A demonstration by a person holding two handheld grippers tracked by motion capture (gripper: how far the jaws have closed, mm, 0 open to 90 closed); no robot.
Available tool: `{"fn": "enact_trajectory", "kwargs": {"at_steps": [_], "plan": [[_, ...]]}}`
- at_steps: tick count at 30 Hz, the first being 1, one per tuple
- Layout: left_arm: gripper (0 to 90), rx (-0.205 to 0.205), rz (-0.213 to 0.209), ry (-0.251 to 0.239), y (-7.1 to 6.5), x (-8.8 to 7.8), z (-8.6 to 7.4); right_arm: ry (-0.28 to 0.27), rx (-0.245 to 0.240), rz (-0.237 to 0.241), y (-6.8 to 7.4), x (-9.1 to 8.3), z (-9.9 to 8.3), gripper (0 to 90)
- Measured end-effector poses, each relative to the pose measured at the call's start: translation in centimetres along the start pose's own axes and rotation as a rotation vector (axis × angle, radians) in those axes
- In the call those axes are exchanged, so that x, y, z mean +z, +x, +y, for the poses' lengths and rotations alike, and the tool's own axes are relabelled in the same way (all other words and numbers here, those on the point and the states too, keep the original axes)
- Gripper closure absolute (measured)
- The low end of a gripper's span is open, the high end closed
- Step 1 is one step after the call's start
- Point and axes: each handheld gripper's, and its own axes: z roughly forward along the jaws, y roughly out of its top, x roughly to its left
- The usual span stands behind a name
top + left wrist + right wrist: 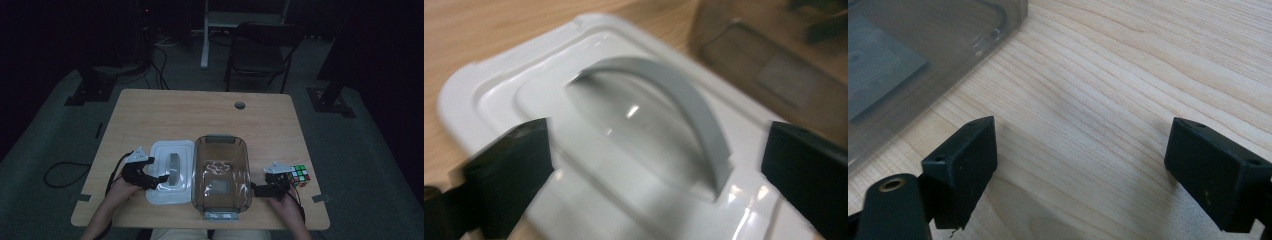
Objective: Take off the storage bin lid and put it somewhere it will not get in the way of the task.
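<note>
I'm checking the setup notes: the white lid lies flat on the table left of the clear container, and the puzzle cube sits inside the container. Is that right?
Not quite. The puzzle cube is not inside the clear container; it sits on the table to the container's right, as the high view shows. The white lid does lie flat to the container's left.

The high view is dim, and the room around the wooden table [200, 112] sinks into near black. The left gripper view is motion-blurred, with small glare spots on the white lid [589, 150]. The right gripper view is bright and sharp, its shadows soft.
</note>
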Motion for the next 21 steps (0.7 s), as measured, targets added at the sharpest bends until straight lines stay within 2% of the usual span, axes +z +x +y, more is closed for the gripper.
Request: {"fn": "enact_trajectory", "kwargs": {"at_steps": [2,4,6,7,9,14,15,18,21], "plan": [[0.6,-0.029,0.029,0.001,0.2,-0.1,-0.2,0.000,0.000,0.000,0.0,0.0,0.0,13.3],[0.7,-0.038,0.079,0.000,0.5,-0.3,-0.3,0.000,0.000,0.000,0.0,0.0,0.0,13.3],[0.7,-0.053,0.098,-0.007,0.6,-0.5,-0.5,0.000,0.000,0.000,0.0,0.0,0.0,13.3],[0.7,-0.055,0.112,-0.007,0.7,-0.6,-0.6,0.000,0.000,0.000,0.0,0.0,0.0,13.3],[0.7,-0.055,0.172,0.003,0.7,-0.7,-0.7,0.000,0.000,0.000,0.0,0.0,0.0,13.4],[0.7,-0.069,0.249,-0.015,0.7,-1.3,-1.0,0.000,0.000,0.000,0.0,0.0,0.0,13.3],[0.7,-0.068,0.269,-0.013,0.6,-1.5,-1.1,0.000,0.000,0.000,0.0,0.0,0.0,13.3],[0.7,-0.104,0.329,-0.019,0.5,-1.9,-1.4,0.000,0.000,0.000,0.0,0.0,0.0,13.3],[0.7,-0.112,0.416,0.000,0.6,-2.4,-1.6,0.000,0.000,0.000,0.0,0.0,0.0,13.3]]}}
